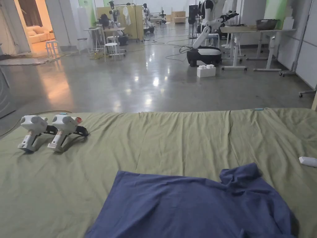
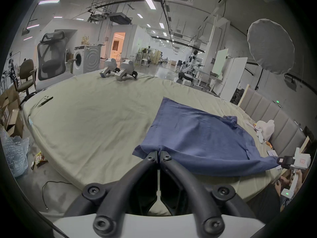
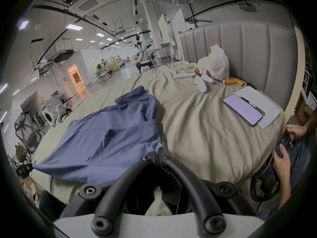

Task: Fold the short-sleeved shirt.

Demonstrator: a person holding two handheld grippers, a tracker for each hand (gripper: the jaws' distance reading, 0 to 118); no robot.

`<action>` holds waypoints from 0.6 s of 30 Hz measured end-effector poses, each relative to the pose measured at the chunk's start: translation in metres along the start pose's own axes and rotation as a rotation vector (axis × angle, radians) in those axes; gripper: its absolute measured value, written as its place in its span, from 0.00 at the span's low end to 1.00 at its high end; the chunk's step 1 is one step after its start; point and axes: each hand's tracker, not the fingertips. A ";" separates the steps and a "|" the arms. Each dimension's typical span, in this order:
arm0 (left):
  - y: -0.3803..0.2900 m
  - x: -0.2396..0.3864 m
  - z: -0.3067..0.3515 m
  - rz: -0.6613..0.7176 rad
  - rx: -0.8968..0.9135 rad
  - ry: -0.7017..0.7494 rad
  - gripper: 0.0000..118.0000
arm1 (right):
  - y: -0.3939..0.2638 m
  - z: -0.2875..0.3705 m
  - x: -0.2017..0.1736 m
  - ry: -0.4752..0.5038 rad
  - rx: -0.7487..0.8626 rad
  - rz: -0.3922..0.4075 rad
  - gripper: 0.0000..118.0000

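A blue short-sleeved shirt (image 1: 192,207) lies on the green bed sheet (image 1: 161,145), its near edge lifted off the bed. In the left gripper view my left gripper (image 2: 158,153) is shut on the shirt (image 2: 197,135) at one near corner. The right gripper (image 2: 283,161) is farther off there, at the opposite corner. In the right gripper view my right gripper (image 3: 157,153) is shut on the shirt (image 3: 106,135) at its other near corner, and the cloth stretches between the two. A crumpled sleeve (image 1: 238,176) lies at the far right.
Two spare grippers (image 1: 51,131) rest at the bed's far left. A stuffed toy (image 3: 211,70), a phone on paper (image 3: 243,109) and small items lie by the padded headboard (image 3: 248,52). A person's hands (image 3: 283,149) hold a phone at the right. Beyond the bed are floor, tables and a robot (image 1: 207,40).
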 end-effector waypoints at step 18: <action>-0.004 -0.021 -0.004 0.066 -0.066 0.020 0.73 | -0.013 -0.003 0.012 -0.065 -0.147 0.032 0.61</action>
